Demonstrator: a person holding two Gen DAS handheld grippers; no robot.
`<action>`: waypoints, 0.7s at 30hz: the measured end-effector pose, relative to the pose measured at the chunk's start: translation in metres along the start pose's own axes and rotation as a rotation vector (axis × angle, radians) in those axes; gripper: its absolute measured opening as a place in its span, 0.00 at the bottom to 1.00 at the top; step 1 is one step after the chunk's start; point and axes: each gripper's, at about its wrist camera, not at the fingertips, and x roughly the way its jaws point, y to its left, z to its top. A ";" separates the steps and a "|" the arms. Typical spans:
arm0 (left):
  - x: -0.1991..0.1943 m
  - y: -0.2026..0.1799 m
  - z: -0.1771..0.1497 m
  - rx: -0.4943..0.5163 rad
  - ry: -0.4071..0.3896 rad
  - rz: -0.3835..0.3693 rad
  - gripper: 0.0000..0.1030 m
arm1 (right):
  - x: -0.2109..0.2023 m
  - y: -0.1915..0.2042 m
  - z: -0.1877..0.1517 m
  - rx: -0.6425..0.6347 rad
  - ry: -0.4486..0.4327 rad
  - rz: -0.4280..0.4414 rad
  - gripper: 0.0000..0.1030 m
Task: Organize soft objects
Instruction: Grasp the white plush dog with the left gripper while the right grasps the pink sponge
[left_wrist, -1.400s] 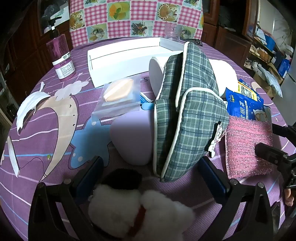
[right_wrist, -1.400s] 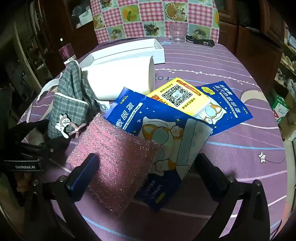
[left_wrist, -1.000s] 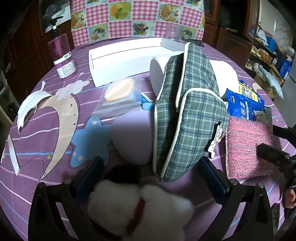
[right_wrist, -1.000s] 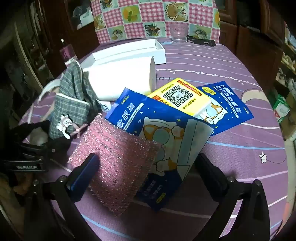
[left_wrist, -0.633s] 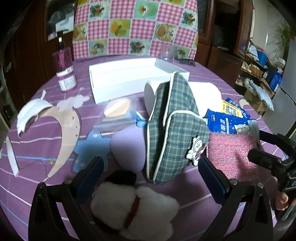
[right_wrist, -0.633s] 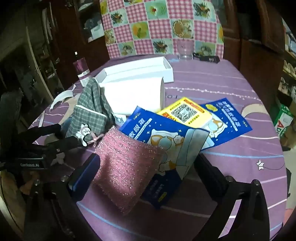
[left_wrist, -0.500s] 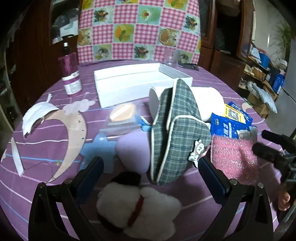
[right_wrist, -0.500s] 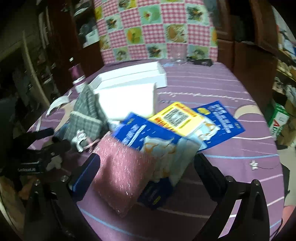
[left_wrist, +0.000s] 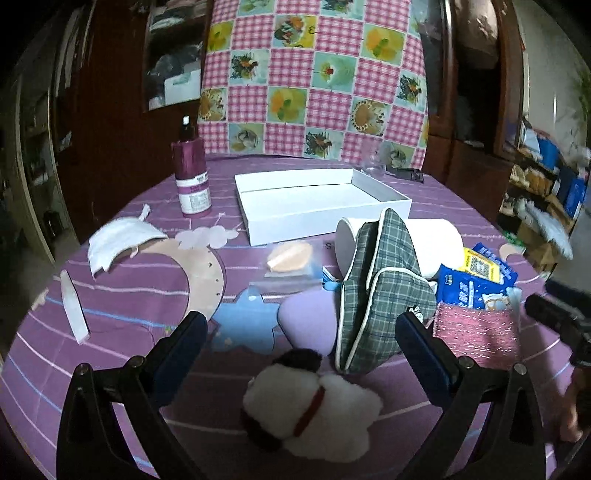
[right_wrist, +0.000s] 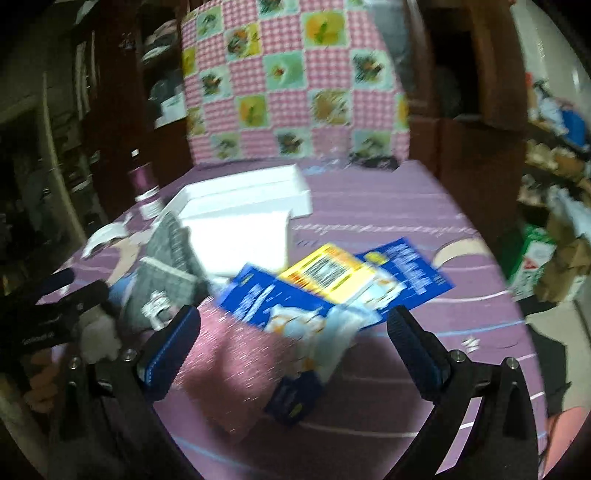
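a round table (left_wrist: 122, 350) under a purple cartoon cloth is filling both views, with a pink checked chair cover (left_wrist: 314, 92) standing behind it and dark wooden cabinets all round. nearest the left gripper (left_wrist: 299, 332) a white plush toy (left_wrist: 314, 413) with a red collar is lying on the cloth, just below the wide-open jaws, which are gripping nothing. it is looking light and squashy, likely to give under the pads, so a pinch across its thick middle seems the safest hold. just beyond it a smooth lilac sponge (left_wrist: 310, 321) is sitting against a padded green plaid pouch (left_wrist: 380, 295) with white piping, propped upright and looking floppy. to the right a glittery pink scouring pad (right_wrist: 236, 369) is lying flat between the right gripper's (right_wrist: 295, 328) fingers, coarse and springy by the look of it; those jaws are also spread wide and empty, though that view is blurred. glossy blue and yellow packets (right_wrist: 332, 284) are overlapping the pad's far edge, slick and crinkly. farther back an open white box (left_wrist: 317, 199) is waiting, a likely home for the soft things, and a purple bottle (left_wrist: 192, 177) is standing to its left.
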 end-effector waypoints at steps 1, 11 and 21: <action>-0.001 0.002 -0.001 -0.011 0.003 -0.010 1.00 | 0.003 0.004 -0.004 -0.004 0.016 0.014 0.84; -0.010 0.012 -0.020 -0.055 0.055 -0.076 1.00 | 0.030 0.027 -0.020 -0.110 0.183 0.031 0.78; 0.006 -0.004 -0.030 -0.014 0.159 -0.087 0.80 | 0.042 0.030 -0.024 -0.135 0.261 0.048 0.65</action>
